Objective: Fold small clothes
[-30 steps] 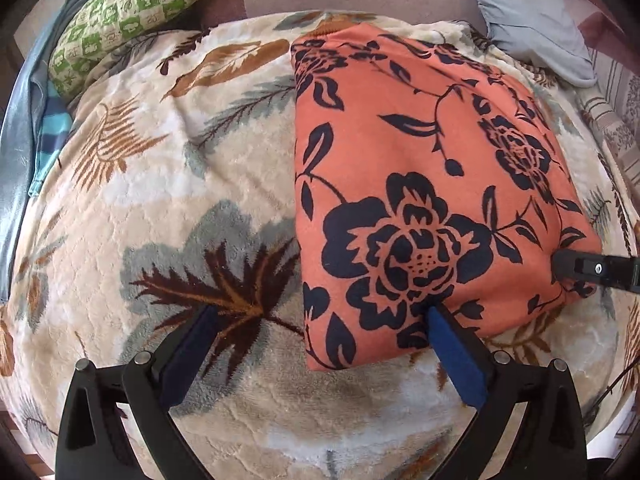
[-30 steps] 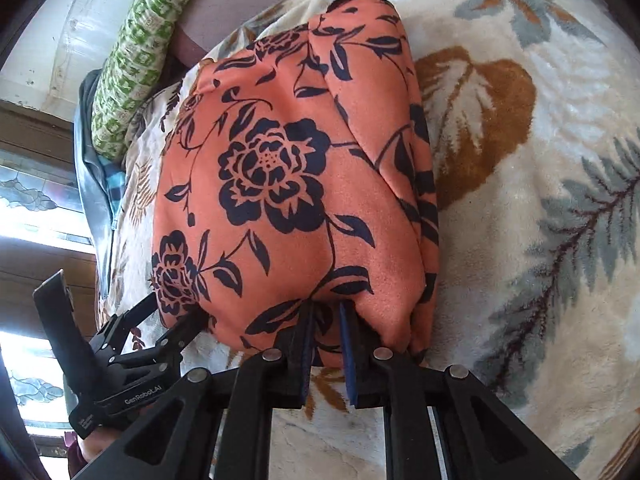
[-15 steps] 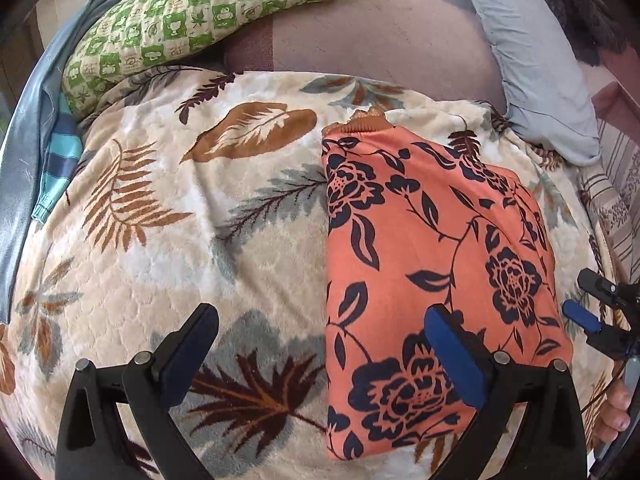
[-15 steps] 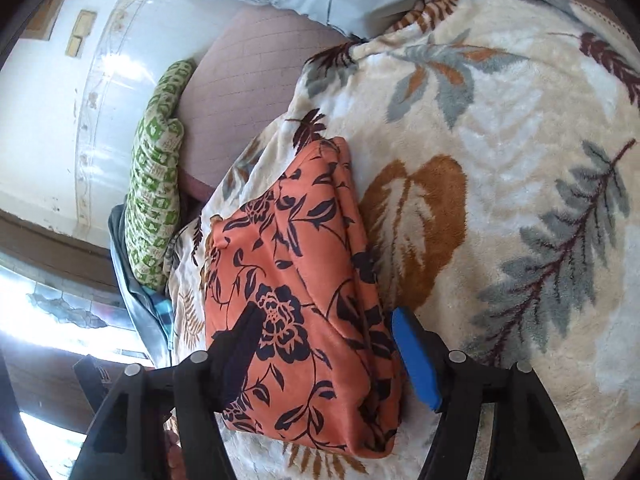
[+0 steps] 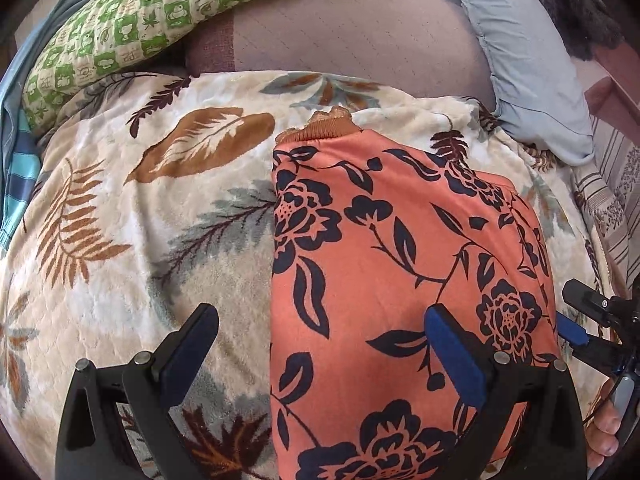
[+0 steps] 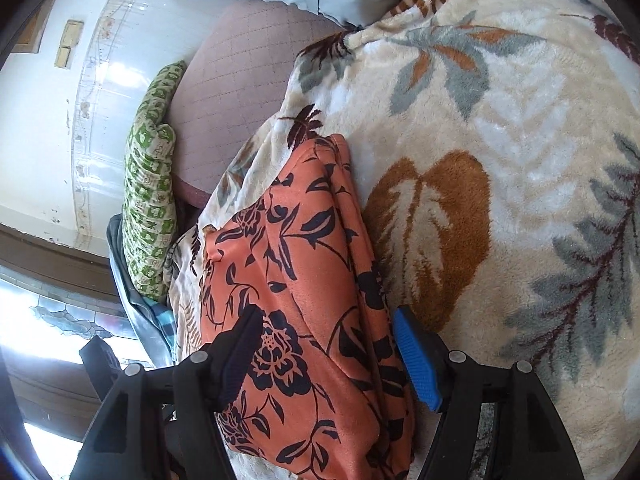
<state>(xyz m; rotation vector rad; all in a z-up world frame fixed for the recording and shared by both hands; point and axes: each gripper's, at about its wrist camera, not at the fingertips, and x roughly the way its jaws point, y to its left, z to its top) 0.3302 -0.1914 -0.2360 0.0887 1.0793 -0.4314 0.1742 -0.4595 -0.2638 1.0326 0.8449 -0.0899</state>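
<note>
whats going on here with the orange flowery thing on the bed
A person is folding small clothes with a hand-held gripper in each hand. The orange floral garment lies folded into a compact block on the leaf-print blanket. Both the left hand-held gripper and the right hand-held gripper hang open over it, and neither grips the cloth.

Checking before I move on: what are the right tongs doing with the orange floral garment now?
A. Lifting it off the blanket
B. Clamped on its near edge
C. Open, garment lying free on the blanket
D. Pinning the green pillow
C: the right tongs stand open over the folded orange garment, which lies flat on the leaf-print blanket.
</note>
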